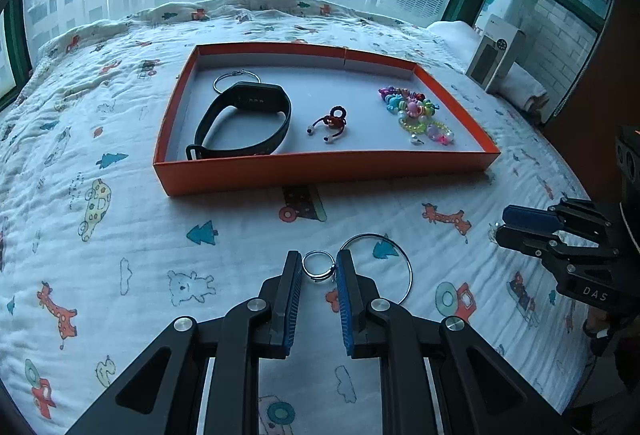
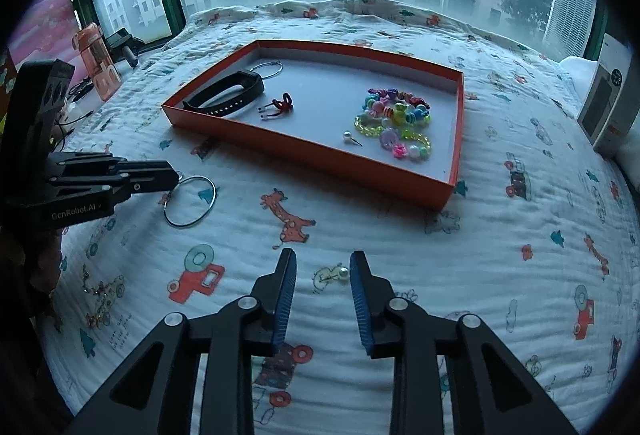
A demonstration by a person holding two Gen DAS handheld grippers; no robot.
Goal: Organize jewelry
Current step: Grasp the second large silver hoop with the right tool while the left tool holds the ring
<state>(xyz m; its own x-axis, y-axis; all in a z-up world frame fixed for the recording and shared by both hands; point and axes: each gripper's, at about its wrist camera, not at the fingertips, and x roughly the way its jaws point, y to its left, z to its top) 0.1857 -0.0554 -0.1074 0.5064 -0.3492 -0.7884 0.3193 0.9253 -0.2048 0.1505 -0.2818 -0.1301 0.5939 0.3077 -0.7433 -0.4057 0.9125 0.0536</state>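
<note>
An orange tray [image 1: 280,171] on the bed holds a black wristband [image 1: 244,123], a hoop earring [image 1: 236,79], a red ornament [image 1: 332,123], coloured bead bracelets [image 1: 416,115] and a pearl stud [image 1: 416,140]. My left gripper [image 1: 319,271] is open around a small silver ring [image 1: 318,266] lying on the quilt, with a large hoop earring [image 1: 380,267] just to its right. My right gripper [image 2: 323,271] is open over a pearl stud [image 2: 343,274] on the quilt, close to its right finger. The tray [image 2: 312,155] and the large hoop [image 2: 190,201] also show in the right wrist view.
The quilt with cartoon prints covers the whole bed up to the windows. A white box [image 1: 494,61] stands at the far right edge. An orange bottle [image 2: 96,59] and cables sit on the sill at the left. A thin chain [image 2: 98,299] lies on the quilt at left.
</note>
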